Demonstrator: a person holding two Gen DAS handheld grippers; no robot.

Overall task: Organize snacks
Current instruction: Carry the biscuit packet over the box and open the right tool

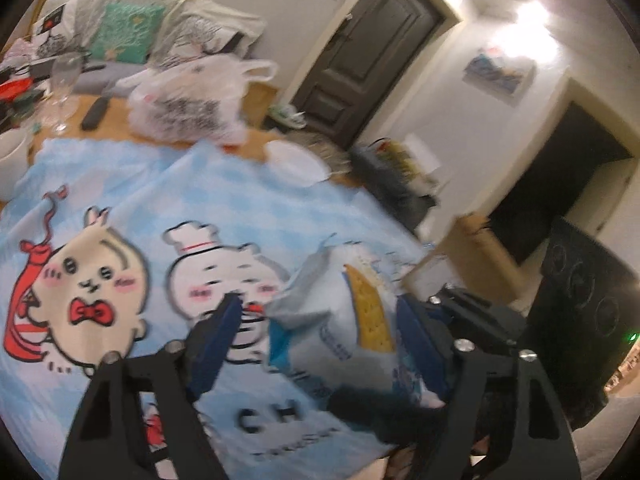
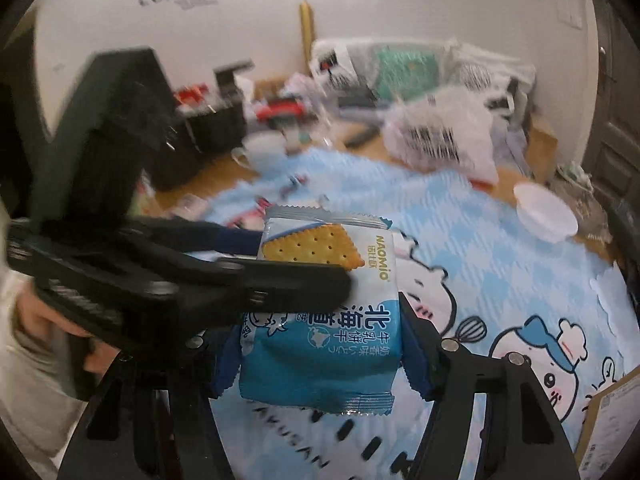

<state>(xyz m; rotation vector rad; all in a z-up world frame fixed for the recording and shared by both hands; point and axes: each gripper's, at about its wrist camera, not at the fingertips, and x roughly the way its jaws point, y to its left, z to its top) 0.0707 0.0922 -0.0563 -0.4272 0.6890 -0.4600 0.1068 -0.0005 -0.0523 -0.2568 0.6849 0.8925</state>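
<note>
Cracker packet (image 2: 320,320) hangs in the air over the blue cartoon cloth (image 2: 500,248) on the desk, right claw (image 2: 316,344) clenched on its lower half and left claw (image 2: 300,256) reaching in at the top; from the left wrist view we can't tell if left has actually bitten. Risk: both pull at once and the wrapper tears or slips, or the crackers get crushed. Open cloth sits below, with white bowl (image 2: 546,210) and plastic bag (image 2: 440,136) well apart at the far edge.
</note>
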